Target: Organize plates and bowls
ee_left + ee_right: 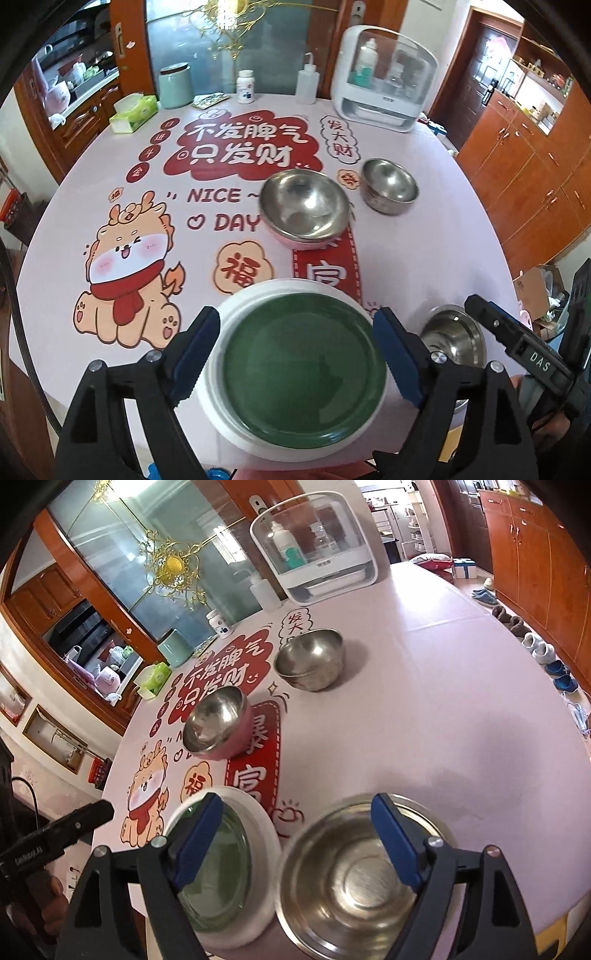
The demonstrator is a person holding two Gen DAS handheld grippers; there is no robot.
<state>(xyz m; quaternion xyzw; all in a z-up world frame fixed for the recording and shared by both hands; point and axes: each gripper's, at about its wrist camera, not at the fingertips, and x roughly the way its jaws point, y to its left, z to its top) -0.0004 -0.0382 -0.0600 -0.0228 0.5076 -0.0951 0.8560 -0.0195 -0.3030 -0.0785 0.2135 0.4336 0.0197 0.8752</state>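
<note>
Both your left gripper [295, 350] and right gripper [299, 845] hang released, green plate [304, 369] stacked on white plate [221, 413] lower centre, while three steel bowls remain scattered, unstacked.

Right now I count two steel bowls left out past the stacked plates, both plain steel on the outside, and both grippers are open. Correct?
Not quite. The nearer bowl has a pink outside, plain in the right wrist view; only the farther bowl is bare steel. They do sit beyond the stacked plates, and the left gripper and right gripper are open.
</note>
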